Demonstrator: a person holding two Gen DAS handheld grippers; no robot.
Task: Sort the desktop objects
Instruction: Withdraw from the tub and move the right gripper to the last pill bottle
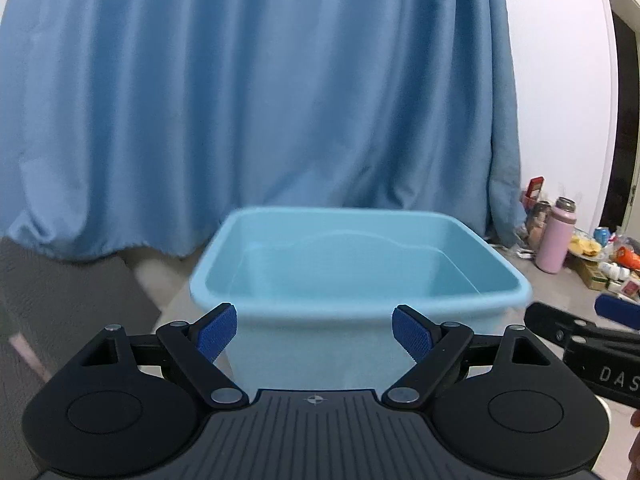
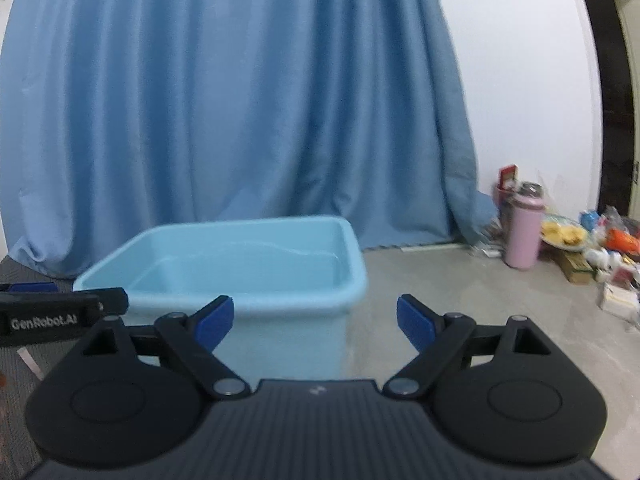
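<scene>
A light blue plastic tub [image 1: 360, 280] stands straight ahead in the left wrist view and looks empty; it also shows at centre left in the right wrist view [image 2: 224, 276]. My left gripper [image 1: 314, 336] is open and empty just in front of the tub's near wall. My right gripper [image 2: 316, 324] is open and empty, beside the tub's right corner. A pile of small objects [image 2: 600, 252] lies at the far right by the wall, with a pink bottle [image 2: 524, 232], a plate of yellow food [image 2: 564, 236] and packets.
A blue curtain [image 1: 260, 100] hangs behind the tub. The grey surface [image 2: 460, 300] stretches to the right of the tub. A dark textured mat [image 1: 60, 292] lies at the left. A white wall [image 2: 520, 80] and a doorway [image 2: 616, 80] are at right.
</scene>
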